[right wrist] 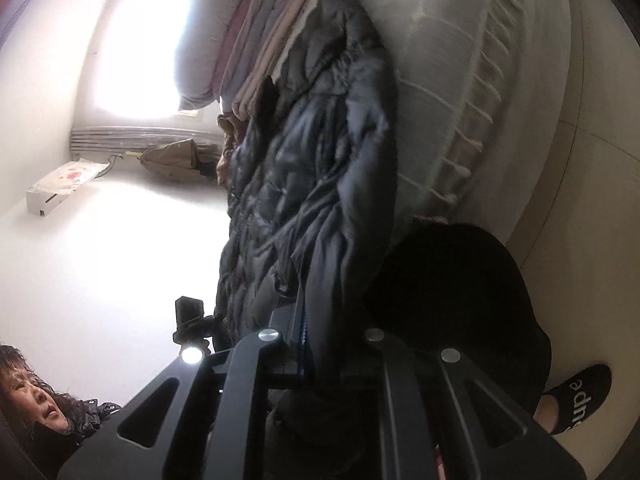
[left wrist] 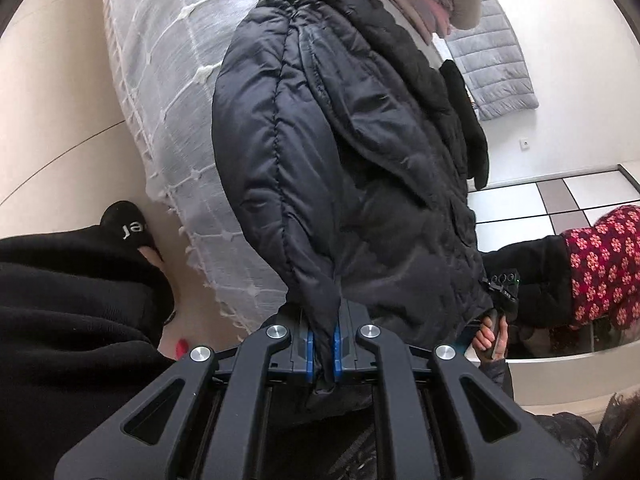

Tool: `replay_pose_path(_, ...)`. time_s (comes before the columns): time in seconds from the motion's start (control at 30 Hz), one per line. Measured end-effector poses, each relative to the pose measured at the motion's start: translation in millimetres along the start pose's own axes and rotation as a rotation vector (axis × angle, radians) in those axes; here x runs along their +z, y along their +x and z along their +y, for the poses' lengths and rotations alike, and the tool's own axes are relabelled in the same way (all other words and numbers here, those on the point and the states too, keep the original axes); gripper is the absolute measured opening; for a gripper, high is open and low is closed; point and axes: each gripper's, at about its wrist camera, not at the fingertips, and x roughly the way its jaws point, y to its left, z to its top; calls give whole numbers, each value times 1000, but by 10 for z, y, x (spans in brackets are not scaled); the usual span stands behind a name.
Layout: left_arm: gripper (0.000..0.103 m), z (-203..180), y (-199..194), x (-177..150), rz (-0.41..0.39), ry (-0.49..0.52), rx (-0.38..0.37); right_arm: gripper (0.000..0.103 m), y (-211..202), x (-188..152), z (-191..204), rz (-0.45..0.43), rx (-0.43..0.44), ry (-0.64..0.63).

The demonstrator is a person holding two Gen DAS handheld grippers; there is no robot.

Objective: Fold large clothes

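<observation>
A dark navy quilted puffer jacket (left wrist: 344,152) hangs stretched from both grippers toward the bed. My left gripper (left wrist: 322,344) is shut on a bunched edge of the jacket between its blue pads (left wrist: 307,346). In the right wrist view my right gripper (right wrist: 320,344) is shut on another edge of the same jacket (right wrist: 312,184). The far end of the jacket, with a black fuzzy collar (left wrist: 464,124), rests on the bed. The right gripper (left wrist: 494,316) also shows in the left wrist view at the jacket's other edge.
A bed with a white fringed cover (left wrist: 168,92) lies behind the jacket, with folded pink and grey bedding (right wrist: 256,36) and a pillow at its far end. The person's black-trousered leg and slipper (right wrist: 580,396) are close by. A grey quilted item (left wrist: 492,64) hangs on the wall.
</observation>
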Motion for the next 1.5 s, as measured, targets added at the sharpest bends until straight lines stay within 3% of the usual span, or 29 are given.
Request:
replay_pose_path(0.13, 7, 33, 72, -2, 31, 11, -13, 16, 51, 3, -114, 62, 33, 24)
replay_pose_path(0.17, 9, 81, 97, 11, 44, -6, -21, 23, 53, 15, -170, 66, 36, 32)
replay_pose_path(0.2, 13, 119, 122, 27, 57, -18, -10, 38, 54, 21, -220, 68, 38, 44)
replay_pose_path(0.27, 39, 218, 189, 52, 84, -55, 54, 64, 41, 33, -332, 73, 44, 74)
replay_pose_path(0.3, 42, 264, 214, 62, 91, -74, 73, 67, 37, 32, -371, 77, 43, 84)
replay_pose_path(0.37, 54, 275, 238, 86, 100, -87, 78, 67, 66, 26, -394, 98, 63, 89)
replay_pose_path(0.43, 59, 278, 268, 108, 109, -96, 98, 71, 87, 53, -403, 107, 73, 87)
replay_pose_path(0.7, 67, 362, 421, 311, 78, -172, 141, 72, 302, 2, -363, 160, 104, 71)
replay_pose_path(0.87, 67, 413, 618, 291, 110, -181, 96, 69, 282, -48, -302, 120, 78, 38)
replay_pose_path(0.9, 67, 416, 624, 287, 106, -179, 91, 53, 269, -57, -278, 112, 68, 37)
replay_pose_path(0.93, 52, 415, 614, 283, 94, -174, 69, 44, 262, -70, -266, 93, 42, 37)
replay_pose_path(0.97, 22, 408, 601, 282, 90, -167, 41, 27, 257, -85, -249, 75, 19, 37)
replay_pose_path(1.03, 7, 351, 532, 265, 71, -148, 45, 21, 236, -110, -200, 53, -3, 19)
replay_pose_path(1.17, 3, 205, 385, 204, 30, -93, 51, 16, 131, -140, -35, -17, -13, -4)
replay_pose_path(1.27, 3, 137, 221, 175, 1, -75, 31, 15, 30, -132, 68, -66, 29, -11)
replay_pose_path(1.5, 3, -316, -437, 171, -96, 15, -151, 15, -198, -42, 733, -156, 211, -124)
